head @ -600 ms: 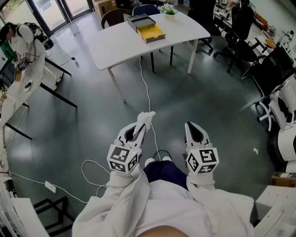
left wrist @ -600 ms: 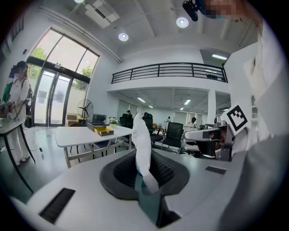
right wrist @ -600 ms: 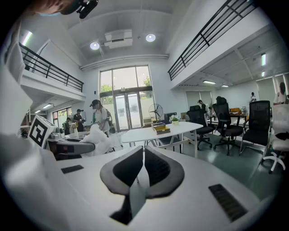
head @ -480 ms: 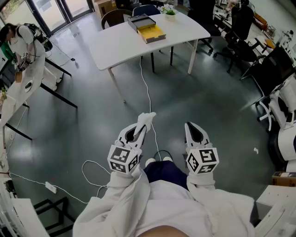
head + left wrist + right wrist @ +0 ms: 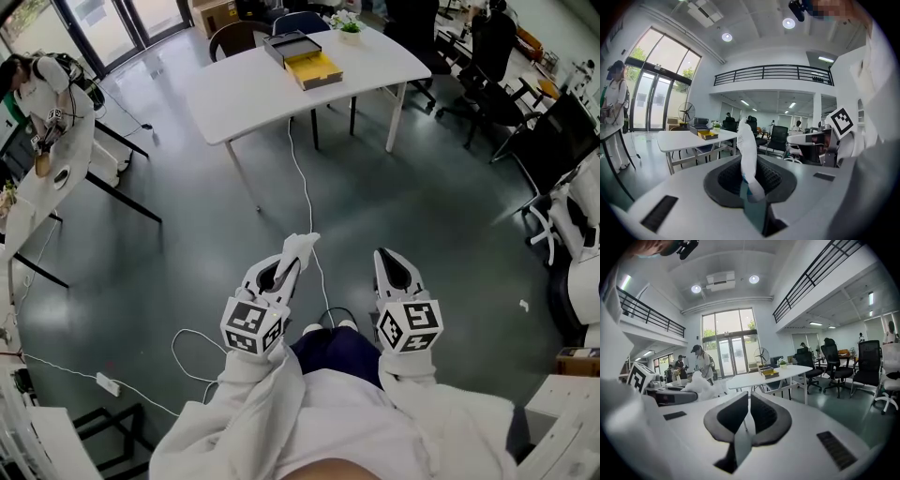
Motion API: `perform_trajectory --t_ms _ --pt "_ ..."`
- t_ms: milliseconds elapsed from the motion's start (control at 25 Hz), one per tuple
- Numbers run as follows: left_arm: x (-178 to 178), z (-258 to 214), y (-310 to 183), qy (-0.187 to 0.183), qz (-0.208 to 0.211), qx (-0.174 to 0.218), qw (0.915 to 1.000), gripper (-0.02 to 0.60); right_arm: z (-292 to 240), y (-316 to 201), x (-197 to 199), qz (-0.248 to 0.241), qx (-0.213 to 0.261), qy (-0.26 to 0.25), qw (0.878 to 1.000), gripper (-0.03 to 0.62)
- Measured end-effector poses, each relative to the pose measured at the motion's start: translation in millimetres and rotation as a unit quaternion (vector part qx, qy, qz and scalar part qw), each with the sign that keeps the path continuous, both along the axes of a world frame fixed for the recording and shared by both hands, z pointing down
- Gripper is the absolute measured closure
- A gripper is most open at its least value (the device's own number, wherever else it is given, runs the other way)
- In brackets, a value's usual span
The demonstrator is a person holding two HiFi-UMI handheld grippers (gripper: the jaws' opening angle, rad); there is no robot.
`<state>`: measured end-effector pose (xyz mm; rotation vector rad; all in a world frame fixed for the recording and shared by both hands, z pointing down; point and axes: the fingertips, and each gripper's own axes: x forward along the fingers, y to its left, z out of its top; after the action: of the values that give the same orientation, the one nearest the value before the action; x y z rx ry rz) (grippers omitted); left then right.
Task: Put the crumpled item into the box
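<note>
While left claw (image 5: 292, 259) pinches crumpled item (image 5: 304, 243), right claw (image 5: 385, 255) closed, empty; box (image 5: 313, 64) open on table (image 5: 251, 92).

Your hall is bright: daylight pours through the glass doors (image 5: 729, 352) and the ceiling spotlights (image 5: 726, 37) glare. Both gripper views bulge toward dark, vignetted edges, and the close foreground blurs.

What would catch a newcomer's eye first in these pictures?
First the crumpled white paper, clamped in the left gripper low in the head view. Then the box with its yellow inside, far ahead on the white table. The right gripper is shut and empty.
</note>
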<state>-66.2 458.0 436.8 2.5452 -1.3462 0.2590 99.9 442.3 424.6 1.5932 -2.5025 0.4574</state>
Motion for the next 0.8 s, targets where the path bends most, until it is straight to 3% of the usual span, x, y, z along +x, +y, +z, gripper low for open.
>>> perform_trajectory --t_ms 400,800 --pt "-8 7 -3 -0.004 0.015 -0.012 0.9998 0.523 15 4 -4 0.013 -0.023 -0.002 1.000 0.556" --pt "-9 12 -46 -0.006 0.016 -0.011 0.9998 0.523 22 -40 -6 0.011 -0.027 -0.005 1.000 0.556"
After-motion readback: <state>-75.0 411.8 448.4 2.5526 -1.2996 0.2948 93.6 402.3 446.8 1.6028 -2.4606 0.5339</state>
